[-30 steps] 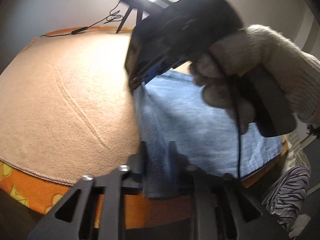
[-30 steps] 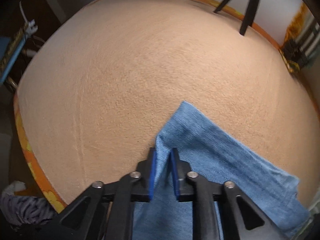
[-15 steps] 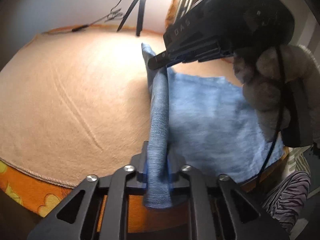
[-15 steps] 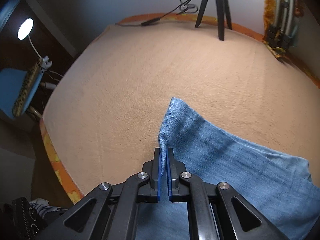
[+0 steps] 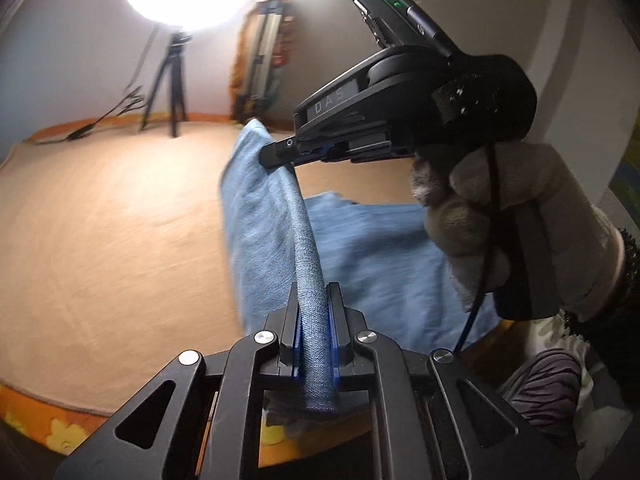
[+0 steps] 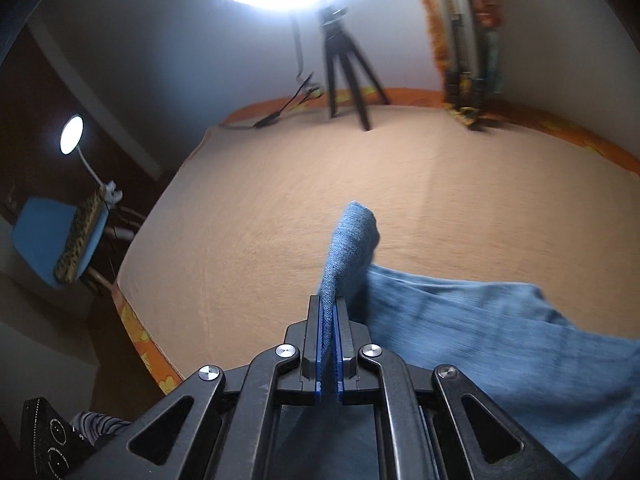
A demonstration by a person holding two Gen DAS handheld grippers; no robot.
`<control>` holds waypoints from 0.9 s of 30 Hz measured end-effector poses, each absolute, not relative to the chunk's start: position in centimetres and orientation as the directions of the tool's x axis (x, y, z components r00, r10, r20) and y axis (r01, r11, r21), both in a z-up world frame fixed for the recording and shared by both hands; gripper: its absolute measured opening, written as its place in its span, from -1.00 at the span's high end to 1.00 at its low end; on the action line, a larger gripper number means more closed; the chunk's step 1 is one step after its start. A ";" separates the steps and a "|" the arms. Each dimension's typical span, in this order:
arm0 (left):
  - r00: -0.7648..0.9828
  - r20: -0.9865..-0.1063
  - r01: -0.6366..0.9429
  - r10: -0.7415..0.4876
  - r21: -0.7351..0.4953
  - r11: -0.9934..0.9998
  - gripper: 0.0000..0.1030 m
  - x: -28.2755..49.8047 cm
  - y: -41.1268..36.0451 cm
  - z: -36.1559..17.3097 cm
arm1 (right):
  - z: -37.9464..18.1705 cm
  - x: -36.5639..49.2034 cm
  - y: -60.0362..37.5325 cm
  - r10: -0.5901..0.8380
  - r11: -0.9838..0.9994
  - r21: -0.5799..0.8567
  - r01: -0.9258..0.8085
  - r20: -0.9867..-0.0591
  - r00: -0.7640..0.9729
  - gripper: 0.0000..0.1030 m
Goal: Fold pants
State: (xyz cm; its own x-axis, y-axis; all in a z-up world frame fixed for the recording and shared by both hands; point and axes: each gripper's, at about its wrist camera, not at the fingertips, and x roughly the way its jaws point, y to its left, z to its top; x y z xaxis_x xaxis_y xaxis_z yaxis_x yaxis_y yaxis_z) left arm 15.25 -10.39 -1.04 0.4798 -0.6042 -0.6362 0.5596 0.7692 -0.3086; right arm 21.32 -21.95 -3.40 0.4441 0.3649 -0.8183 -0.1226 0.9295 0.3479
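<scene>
Blue denim pants (image 5: 372,264) lie on a peach blanket (image 5: 112,240); their left edge is lifted off it. My left gripper (image 5: 314,312) is shut on the near end of that raised edge, which runs as a taut band between its pads. Farther along, my right gripper (image 5: 280,154), held by a gloved hand (image 5: 516,216), pinches the same edge. In the right wrist view my right gripper (image 6: 329,320) is shut on a denim corner (image 6: 352,236) that stands up past its tips, and the rest of the pants (image 6: 500,344) trail to the right.
A ring light on a black tripod (image 6: 344,76) stands at the blanket's far edge with a cable (image 6: 280,114) beside it. An orange patterned sheet (image 6: 136,332) borders the blanket. A blue chair (image 6: 52,240) and a small lamp (image 6: 72,134) stand off to the left.
Both grippers have closed on the pants' left edge and risen, lifting it off the blanket. The right gripper has moved farther away and both views have tilted up toward the ring light.
</scene>
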 end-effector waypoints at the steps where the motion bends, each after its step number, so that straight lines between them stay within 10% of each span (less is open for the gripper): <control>1: 0.474 -0.633 0.570 -0.611 -0.308 0.762 0.83 15.3 -11.1 -0.8 | -3.3 21.0 -22.5 0.364 0.929 0.352 -0.113 -0.814 0.453 0.97; 27: 0.195 -0.628 0.764 -0.753 -0.384 0.518 0.85 14.4 -30.3 -1.7 | -2.3 12.1 -44.1 0.221 0.908 0.380 0.178 -0.794 0.567 0.97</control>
